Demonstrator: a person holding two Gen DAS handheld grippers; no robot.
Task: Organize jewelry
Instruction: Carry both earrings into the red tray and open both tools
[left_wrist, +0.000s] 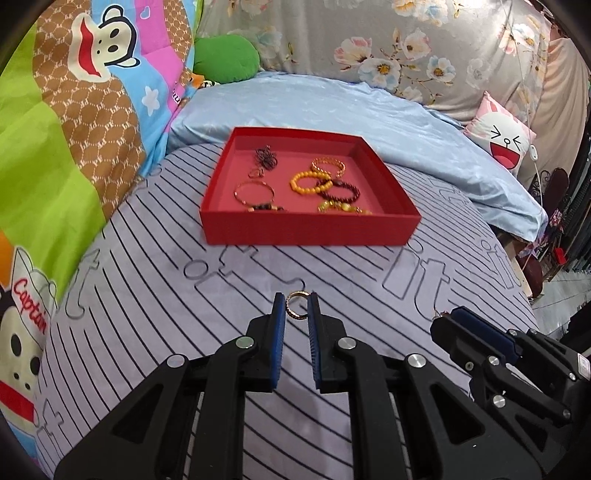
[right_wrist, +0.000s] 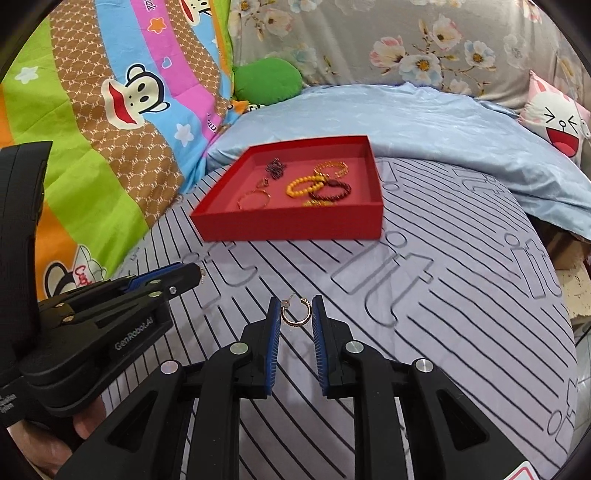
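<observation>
Gold, thin and small — a plain gold hoop ring (left_wrist: 297, 305) lies on the grey bedsheet with black stripes (left_wrist: 147, 295) at lower centre of the left wrist view, between the blue-padded tips of the left gripper (left_wrist: 296, 308). Its jaws are parted on either side and seem not yet to pinch. Lower centre of the right wrist view shows the same arrangement: the right gripper (right_wrist: 296, 312), jaws likewise apart, brackets a gold hoop earring with a post (right_wrist: 295, 313).

The shallow red cardboard tray (left_wrist: 310, 229), mid-frame and well apart from both tips, already holds beaded bracelets (left_wrist: 317, 181) in yellow, amber and dark red, a thin bangle and a dark chain.

To do the step well — judging from this — close slowly with the pads low against the cloth, so each hoop is caught across its width rather than flicked away.

Legible writing: "GenRobot.AI" on the left gripper's body at lower left of the right wrist view; "Captain" on the cartoon monkey quilt (left_wrist: 55, 147).
</observation>
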